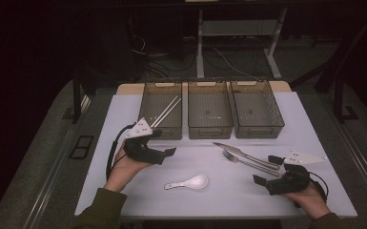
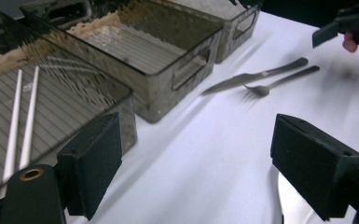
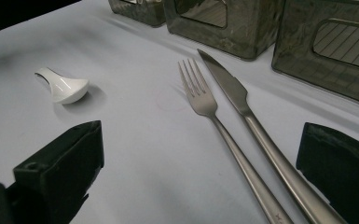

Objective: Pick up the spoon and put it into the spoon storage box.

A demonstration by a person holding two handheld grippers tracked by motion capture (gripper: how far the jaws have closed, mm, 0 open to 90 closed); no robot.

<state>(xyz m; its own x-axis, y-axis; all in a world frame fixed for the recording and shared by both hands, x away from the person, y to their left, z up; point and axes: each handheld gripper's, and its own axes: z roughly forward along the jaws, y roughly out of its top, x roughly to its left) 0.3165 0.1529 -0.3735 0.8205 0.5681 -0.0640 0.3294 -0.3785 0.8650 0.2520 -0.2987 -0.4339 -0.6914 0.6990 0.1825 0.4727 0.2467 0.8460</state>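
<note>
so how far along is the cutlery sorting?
Done: the chopsticks lie in the left bin. In hand: nothing; the left gripper is open in front of that bin, and the right gripper is open beside the fork and knife. Left: fork, knife and white spoon lie on the table; the middle bin and right bin look empty.

Your left gripper (image 1: 164, 152) hovers just in front of the left tray (image 1: 160, 129), jaws spread wide with nothing between them, pointing right across the table. Your left hand (image 1: 126, 164) grips it from below, wrist bent. Your right gripper (image 1: 266, 171) sits well right of that tray, jaws apart and empty, held by your right hand (image 1: 310, 195).
</note>
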